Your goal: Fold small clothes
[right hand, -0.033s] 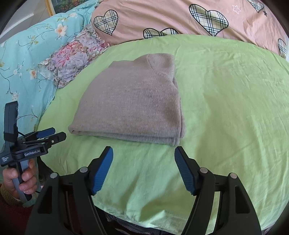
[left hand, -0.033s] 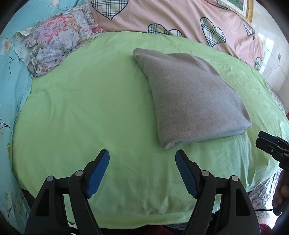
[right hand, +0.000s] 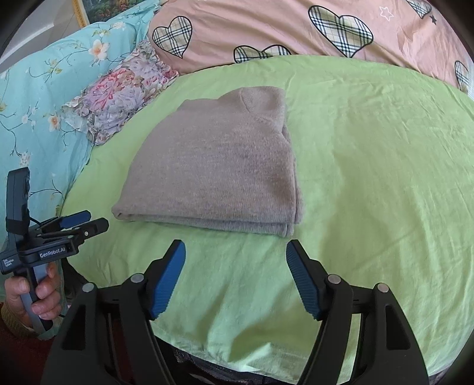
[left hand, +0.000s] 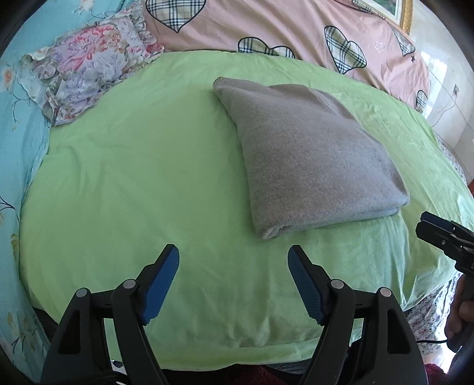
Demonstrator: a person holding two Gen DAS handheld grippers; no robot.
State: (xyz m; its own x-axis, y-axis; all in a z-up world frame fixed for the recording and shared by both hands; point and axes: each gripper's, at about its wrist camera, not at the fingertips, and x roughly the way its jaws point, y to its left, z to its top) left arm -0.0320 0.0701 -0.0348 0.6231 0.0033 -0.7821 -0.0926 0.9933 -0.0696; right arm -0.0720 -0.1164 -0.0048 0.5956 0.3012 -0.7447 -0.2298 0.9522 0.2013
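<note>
The right gripper [left hand: 426, 225] is cut off by the left wrist view's right edge, so its jaw gap cannot be judged there. The gold picture frame [left hand: 404, 13] is cropped at the top edge. The grey sweater [right hand: 219, 168] hides its own inner folded layers.

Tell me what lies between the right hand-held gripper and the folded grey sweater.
Only bare green sheet separates the right hand-held gripper from the grey sweater, seen in the right wrist view.

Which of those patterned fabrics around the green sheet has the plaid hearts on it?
The pink bedding at the far side. The turquoise cloth carries small blossoms, and the frilly pillow between them carries big pink and purple flowers.
</note>
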